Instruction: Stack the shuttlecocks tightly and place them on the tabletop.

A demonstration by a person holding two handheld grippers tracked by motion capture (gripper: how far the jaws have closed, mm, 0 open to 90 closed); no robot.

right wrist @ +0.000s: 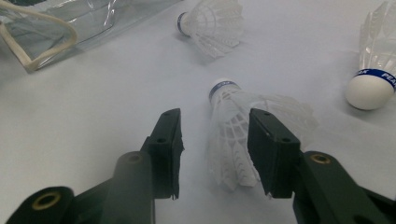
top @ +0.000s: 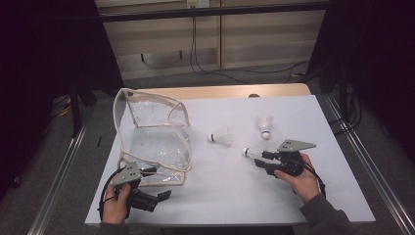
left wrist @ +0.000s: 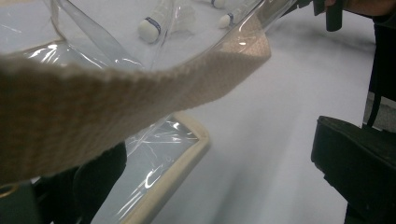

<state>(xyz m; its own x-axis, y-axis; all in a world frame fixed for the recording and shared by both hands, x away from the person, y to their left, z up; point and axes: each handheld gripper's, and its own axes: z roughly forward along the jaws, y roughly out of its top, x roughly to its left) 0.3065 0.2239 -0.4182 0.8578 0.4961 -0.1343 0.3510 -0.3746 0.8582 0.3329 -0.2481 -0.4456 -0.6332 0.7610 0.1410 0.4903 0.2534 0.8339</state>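
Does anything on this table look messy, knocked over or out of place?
Only mildly. The clear bag sags crumpled, its mouth gaping. Two shuttlecocks lie tipped on their sides, while the third shuttlecock stands cork-down. Nothing looks spilled or broken.

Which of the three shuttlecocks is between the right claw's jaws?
The shuttlecock nearest the person, lying feathers-first between the right claw; the other two lie apart, farther up the table.

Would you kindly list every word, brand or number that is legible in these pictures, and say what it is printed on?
"PEAK": on the blue band round the cork of the white feather shuttlecock at the right edge of the right gripper view; it may be cut off.
Blue bands on the other two white shuttlecocks: print too small to read.
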